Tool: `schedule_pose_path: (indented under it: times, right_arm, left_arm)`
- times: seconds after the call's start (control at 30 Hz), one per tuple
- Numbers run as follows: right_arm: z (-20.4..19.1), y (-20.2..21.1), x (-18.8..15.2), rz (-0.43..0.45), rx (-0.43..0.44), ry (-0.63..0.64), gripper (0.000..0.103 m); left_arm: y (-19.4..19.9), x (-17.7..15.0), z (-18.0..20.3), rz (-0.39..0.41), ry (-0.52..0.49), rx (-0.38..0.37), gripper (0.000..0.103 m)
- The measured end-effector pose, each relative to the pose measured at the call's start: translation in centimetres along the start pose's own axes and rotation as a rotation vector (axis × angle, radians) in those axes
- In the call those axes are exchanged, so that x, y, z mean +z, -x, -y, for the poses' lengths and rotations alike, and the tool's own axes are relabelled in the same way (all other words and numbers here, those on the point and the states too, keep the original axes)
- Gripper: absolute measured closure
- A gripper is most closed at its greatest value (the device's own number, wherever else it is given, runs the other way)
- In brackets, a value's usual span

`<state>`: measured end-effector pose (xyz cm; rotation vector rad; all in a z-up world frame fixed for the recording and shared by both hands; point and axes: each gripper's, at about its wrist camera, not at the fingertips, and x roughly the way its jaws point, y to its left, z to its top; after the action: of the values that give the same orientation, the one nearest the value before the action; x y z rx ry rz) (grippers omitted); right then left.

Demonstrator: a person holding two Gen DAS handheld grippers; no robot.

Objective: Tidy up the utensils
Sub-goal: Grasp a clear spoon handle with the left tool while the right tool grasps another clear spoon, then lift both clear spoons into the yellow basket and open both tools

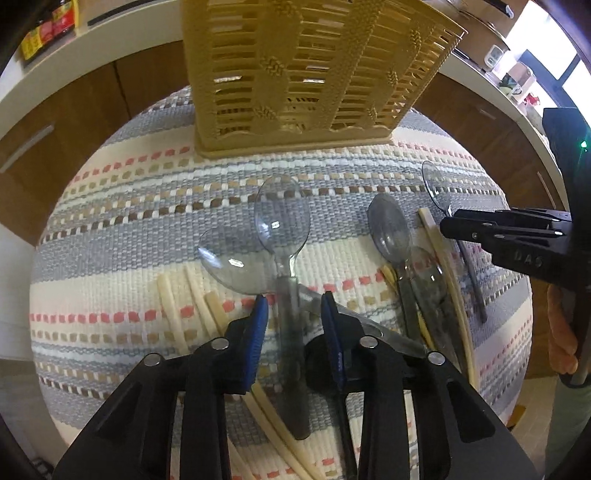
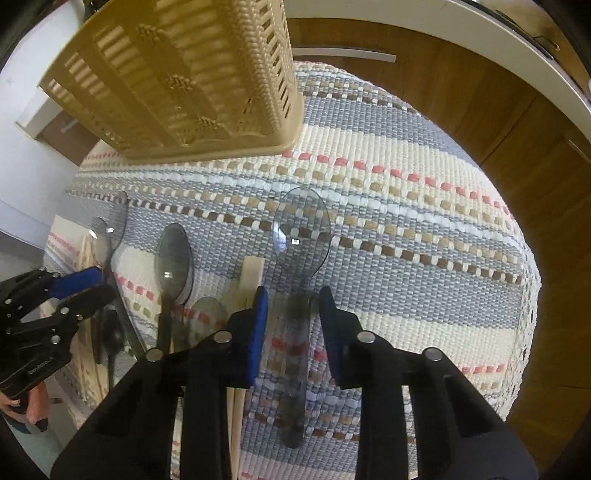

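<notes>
My left gripper (image 1: 293, 306) points down over a clear plastic spoon (image 1: 282, 218). Its blue pads stand on either side of the handle with a gap each side. A second clear spoon (image 1: 232, 258) crosses under it, beside pale chopsticks (image 1: 173, 306). My right gripper (image 2: 291, 299) straddles another clear spoon (image 2: 301, 229) the same way, pads apart from the handle. In the left wrist view the right gripper (image 1: 448, 225) shows at the right, near a grey spoon (image 1: 389, 229). A tan slatted utensil basket (image 1: 306, 74) stands upright at the far side of the striped mat (image 1: 110, 229).
The mat lies on a small round surface with wooden cabinets (image 2: 517, 129) and a white counter (image 1: 110, 33) behind. Bottles (image 1: 48, 26) and jars (image 1: 517, 74) stand on the counter. A grey spoon (image 2: 173, 258), a chopstick (image 2: 251, 273) and the left gripper (image 2: 92, 284) lie left of the right gripper.
</notes>
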<state>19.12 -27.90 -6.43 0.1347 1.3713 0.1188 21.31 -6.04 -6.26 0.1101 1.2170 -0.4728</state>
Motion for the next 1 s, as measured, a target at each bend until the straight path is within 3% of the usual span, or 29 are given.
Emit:
schedule_pose_path:
  times: [0.1, 0.2, 0.3, 0.43, 0.6, 0.67, 0.77, 0.9, 1.0]
  right_arm:
    - [-0.2, 0.0, 0.1, -0.006, -0.017, 0.009, 0.092]
    - [-0.4, -0.2, 0.4, -0.008, -0.005, 0.011, 0.092]
    - [0.0, 0.0, 0.2, -0.008, 0.007, 0.012, 0.092]
    - [0.8, -0.3, -0.3, -0.014, 0.011, 0.023, 0.092]
    - [0.4, -0.2, -0.3, -0.012, 0.004, 0.031, 0.092]
    - [0.3, 0.0, -0.4, -0.014, 0.008, 0.028, 0.092]
    - [0.0, 0.1, -0.3, -0.014, 0.001, 0.034, 0.092]
    - [-0.6, 0.5, -0.7, 0.017, -0.008, 0.057, 0.093]
    - [-0.4, 2.1, -1.3, 0.084, 0.025, 0.063, 0.093]
  left_arm:
    - [-0.3, 1.0, 0.8, 0.001, -0.011, 0.013, 0.083]
    - [-0.5, 1.4, 1.6, 0.001, -0.026, 0.017, 0.092]
    - [-0.4, 0.8, 2.1, 0.008, -0.037, 0.023, 0.091]
    - [-0.5, 0.5, 2.0, 0.011, -0.052, 0.022, 0.081]
    - [-1.1, 0.5, 2.6, -0.015, -0.083, 0.053, 0.081]
    - [-1.4, 0.3, 3.4, -0.011, -0.126, 0.099, 0.081]
    - [-1.7, 1.0, 4.4, 0.006, -0.117, 0.129, 0.091]
    - [-1.0, 1.5, 4.9, 0.053, -0.094, 0.104, 0.093]
    - [0.9, 0.2, 3.5, 0.118, -0.065, 0.036, 0.093]
